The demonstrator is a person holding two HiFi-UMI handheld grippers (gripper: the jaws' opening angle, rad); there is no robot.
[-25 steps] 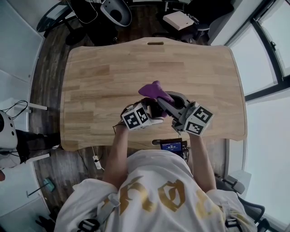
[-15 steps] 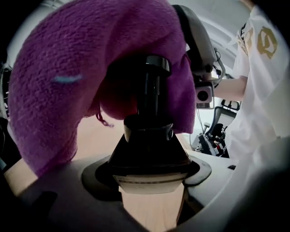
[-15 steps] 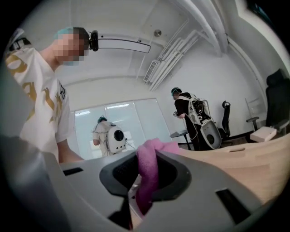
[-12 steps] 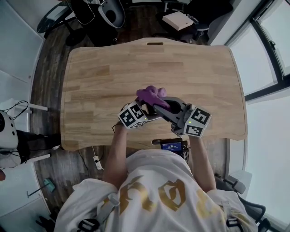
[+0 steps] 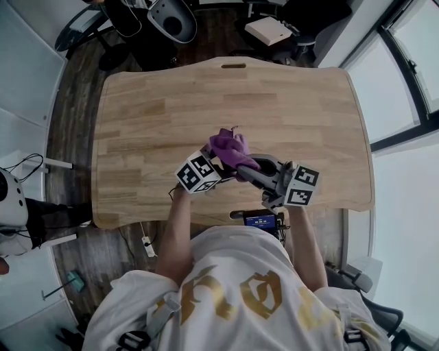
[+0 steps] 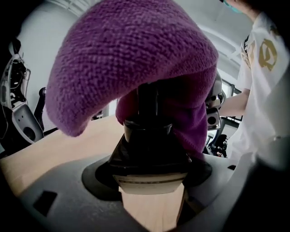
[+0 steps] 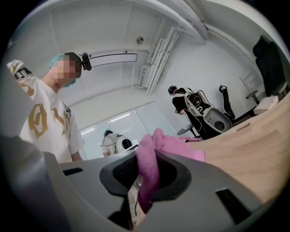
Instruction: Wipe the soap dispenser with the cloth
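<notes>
Both grippers are held close together over the near half of the wooden table (image 5: pixel 171 103). My left gripper (image 5: pixel 221 164) is shut on a black soap dispenser (image 6: pixel 152 149), which stands upright between its jaws (image 6: pixel 152 179). A purple cloth (image 5: pixel 230 147) is draped over the dispenser's pump top and hides it (image 6: pixel 131 63). My right gripper (image 5: pixel 248 168) comes in from the right and is shut on a fold of that cloth (image 7: pixel 149 167), pinched between its jaws (image 7: pixel 146 181). In the head view the dispenser is almost wholly hidden under the cloth and grippers.
A small device with a lit screen (image 5: pixel 260 221) sits at the table's front edge by the person's body. Office chairs (image 5: pixel 171 17) and a white box (image 5: pixel 271 29) stand past the far edge. Windows run along the right.
The cloth has bunched up and shifted slightly over the dispenser's top. Both grippers have turned a little and stay pressed together above the same spot.
</notes>
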